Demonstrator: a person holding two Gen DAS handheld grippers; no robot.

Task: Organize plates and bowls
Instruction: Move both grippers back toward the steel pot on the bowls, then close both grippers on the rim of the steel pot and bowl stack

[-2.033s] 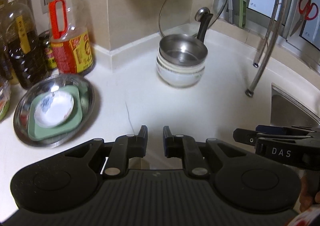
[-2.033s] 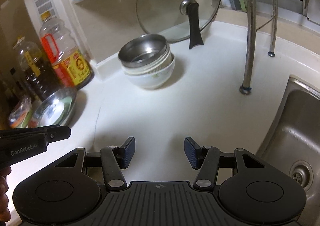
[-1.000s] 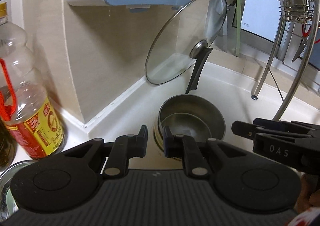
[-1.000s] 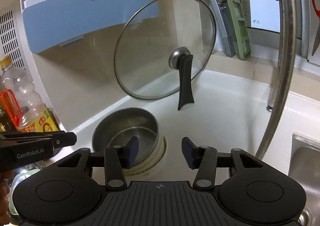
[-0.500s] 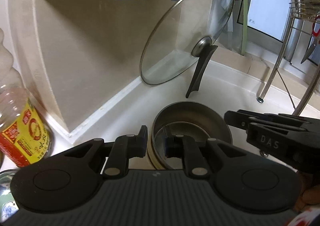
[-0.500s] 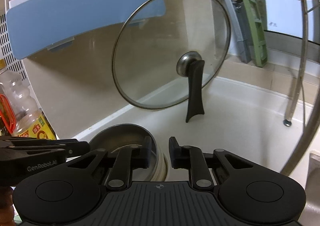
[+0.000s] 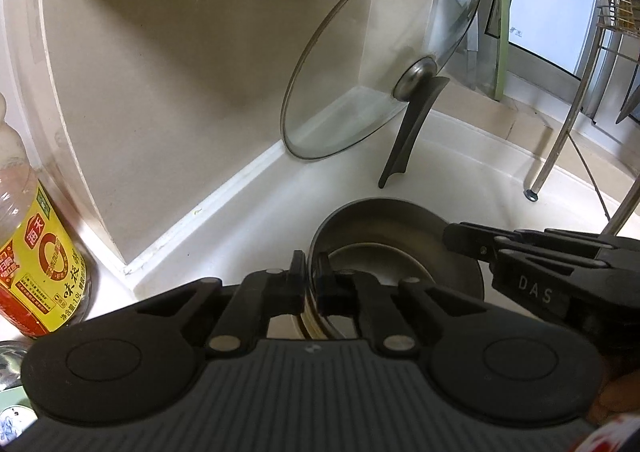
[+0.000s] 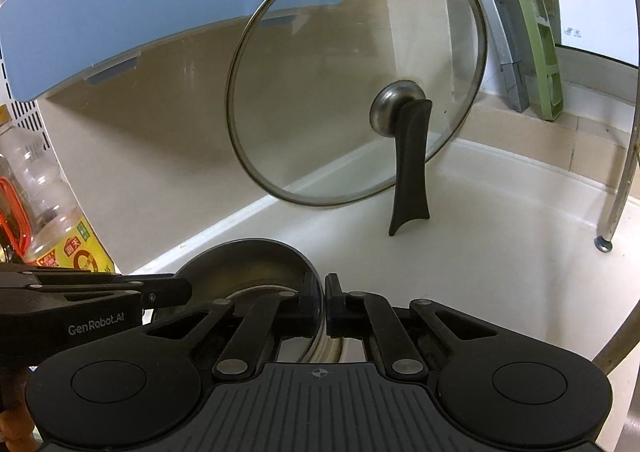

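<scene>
Two grippers of mine are clamped on the same stack of bowls [image 7: 396,252], one on each side of its rim. My left gripper [image 7: 311,284] pinches the near-left edge, one finger outside the wall and the other inside the steel bowl [image 8: 248,264] that sits on top. My right gripper [image 8: 323,308] has just been closing, and now its pads press the right edge of that rim, with the metal lip and the pale bowl [image 8: 326,348] beneath it caught between them. In the left wrist view, the right gripper reaches in from the right and meets the far rim; in the right wrist view, the left gripper comes in from the left and touches the rim there.

The stack stands on the white desk [image 8: 480,252], near the corner where the desk meets the beige wall. Behind it a glass lid [image 8: 356,75] stands tilted, propped on its black handle [image 8: 410,171]. An oil bottle [image 7: 36,260] with a yellow label is at the left, well apart from the stack. A metal rack leg [image 7: 556,139] stands on the desk to the right.
</scene>
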